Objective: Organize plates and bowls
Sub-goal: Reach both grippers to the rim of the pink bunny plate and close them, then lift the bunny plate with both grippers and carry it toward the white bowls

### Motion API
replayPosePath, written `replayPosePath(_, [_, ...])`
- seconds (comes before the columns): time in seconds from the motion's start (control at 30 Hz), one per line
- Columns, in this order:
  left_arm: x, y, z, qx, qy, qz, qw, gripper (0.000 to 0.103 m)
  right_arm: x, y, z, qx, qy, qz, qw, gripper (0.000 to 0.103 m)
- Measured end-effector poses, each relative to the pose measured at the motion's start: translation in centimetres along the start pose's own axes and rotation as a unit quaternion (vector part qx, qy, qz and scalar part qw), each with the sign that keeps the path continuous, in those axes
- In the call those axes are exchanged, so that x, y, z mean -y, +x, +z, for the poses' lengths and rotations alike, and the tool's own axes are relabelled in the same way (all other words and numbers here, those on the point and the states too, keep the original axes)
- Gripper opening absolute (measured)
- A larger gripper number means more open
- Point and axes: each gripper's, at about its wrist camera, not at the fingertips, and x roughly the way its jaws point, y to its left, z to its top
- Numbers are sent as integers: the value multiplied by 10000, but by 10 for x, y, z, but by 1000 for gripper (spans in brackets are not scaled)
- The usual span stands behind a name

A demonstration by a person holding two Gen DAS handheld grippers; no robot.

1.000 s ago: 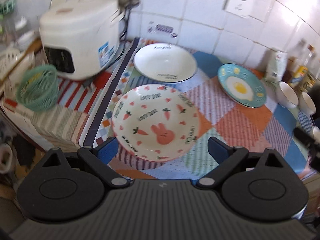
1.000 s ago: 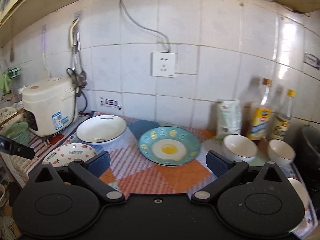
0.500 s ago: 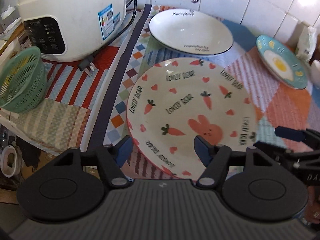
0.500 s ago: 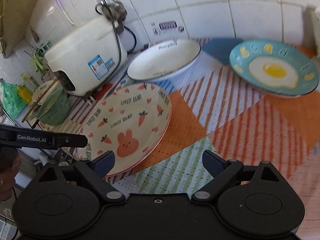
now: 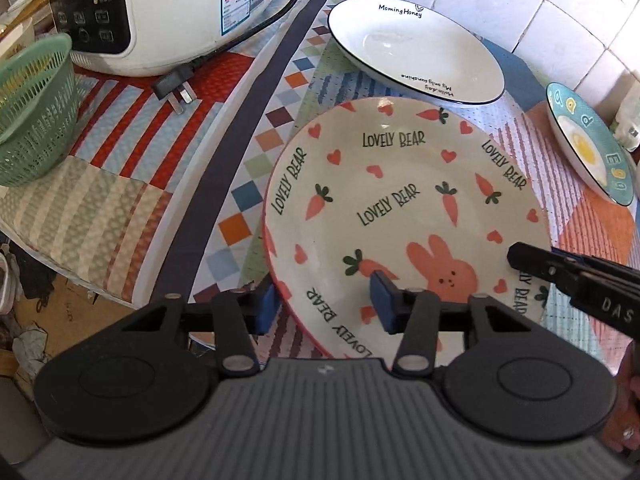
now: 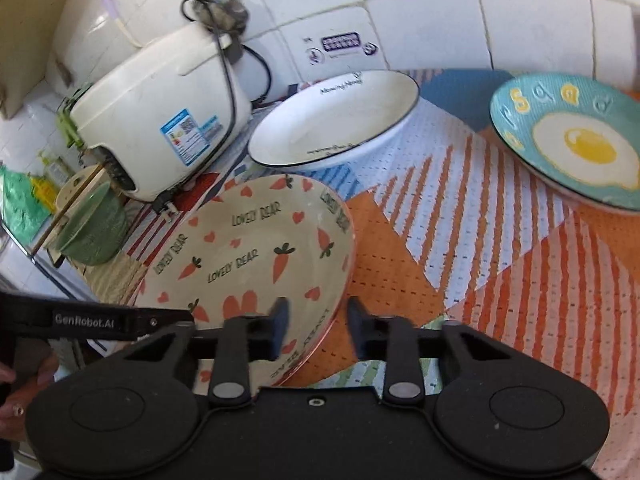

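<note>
1. The bunny plate (image 5: 404, 216) sits in the middle of the left wrist view. It has carrots, hearts and the words "LOVELY BEAR" on it. It rests on a bright patchwork cloth (image 5: 272, 92) on the tabletop.
2. The left gripper (image 5: 322, 304) is at the bottom of that view. Its jaws have just been closing. The near rim of the bunny plate is between the two blue pads. I cannot tell if the pads press on the rim.
3. The right gripper (image 6: 316, 328) is at the bottom of the right wrist view. Its jaws have just been closing too. They stand on each side of the bunny plate's rim, one over the plate and one outside it. I cannot tell if they pinch it.
4. In the left wrist view the right gripper comes in from the right edge, over the plate.
5. A white plate (image 5: 416, 50) with a dark rim lies above the bunny plate, near the tiled wall.
6. A blue egg plate (image 5: 590, 148) lies at the right edge.
7. A white rice cooker (image 5: 160, 8) stands at the upper left.
8. A green basket (image 5: 32, 108) stands at the left edge, beside the rice cooker.
</note>
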Motion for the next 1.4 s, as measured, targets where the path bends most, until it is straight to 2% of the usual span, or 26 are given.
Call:
replayPosePath(0.1, [-6,-2,-6,198,-92,-69,9997,40,7,0,4,-116,202,-8,9997,18])
replayPosePath(0.23, [-8,-3,-6,221,-208,-26,9995,33,7,3,9,-350,233,94,9991,15])
replayPosePath(0.3, [-14,-1,-1,125,-458,-42,9989,32,13,13,9,-655,479,375,9960,18])
replayPosePath(0.37, [-20,0,1,66,-799,-95,9967,30,20,14,9,-609,790,440,9940,14])
replayPosePath(0.43, [-19,1,4,-12,-813,-45,9967,30,26,15,8,-593,997,543,9918,11])
replayPosePath(0.5, [-18,1,5,-35,-832,18,9965,29,30,14,5,-576,1083,657,9903,12])
replayPosePath(0.57, [-15,0,8,-145,-826,55,9965,28,27,12,5,-581,1097,593,9905,14])
replayPosePath(0.63, [-10,-6,8,-118,-659,102,9977,28,22,8,8,-643,988,494,9918,15])
replayPosePath(0.77, [12,-19,9,-20,-85,156,9998,28,27,-6,10,-607,796,595,9932,17])
replayPosePath(0.93, [35,-27,6,-119,-61,-124,9998,28,47,-37,0,-386,878,598,9936,17])
replayPosePath(1.0, [50,-28,3,-150,132,-183,9996,28,51,-52,-4,-318,716,488,9957,17])
replayPosePath(1.17, [88,-29,-5,-322,459,-408,9976,27,76,-88,-18,-176,805,279,9962,18])
replayPosePath(1.4, [139,-36,-16,-413,1074,-708,9908,28,111,-135,-34,-26,1131,71,9936,18])
